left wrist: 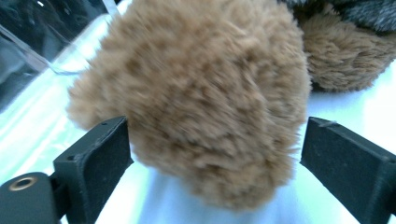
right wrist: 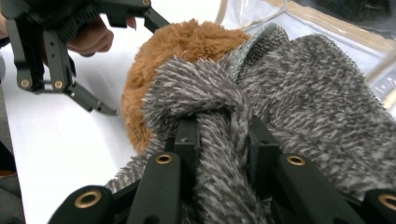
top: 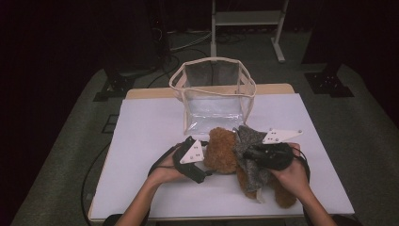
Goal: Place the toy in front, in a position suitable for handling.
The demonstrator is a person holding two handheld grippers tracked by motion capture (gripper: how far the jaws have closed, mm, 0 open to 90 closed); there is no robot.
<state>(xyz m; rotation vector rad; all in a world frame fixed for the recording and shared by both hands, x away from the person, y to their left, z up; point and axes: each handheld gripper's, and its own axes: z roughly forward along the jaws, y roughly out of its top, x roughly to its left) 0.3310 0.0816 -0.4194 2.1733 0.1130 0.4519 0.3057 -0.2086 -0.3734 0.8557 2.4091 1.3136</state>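
Observation:
A brown plush bear point(top: 221, 150) lies on the white table point(top: 150, 122), partly wrapped in a grey knit garment point(top: 247, 139). My left gripper point(top: 205, 162) sits at the bear's left side and is open. In the left gripper view, the bear's furry round head point(left wrist: 201, 93) bulges between the spread jaws of that gripper point(left wrist: 215, 140). My right gripper point(top: 254, 153) is shut on the grey garment point(right wrist: 317, 93), and a fold of the knit is pinched between its jaws point(right wrist: 224, 135). The right gripper view shows the bear point(right wrist: 177, 42) beyond the fold and the left gripper point(right wrist: 135, 65) behind it.
A clear plastic bag with cream trim point(top: 211, 60) stands open-topped just behind the bear, at the middle of the table. A white metal stand point(top: 247, 19) is on the floor beyond. Cables run off the table's left side.

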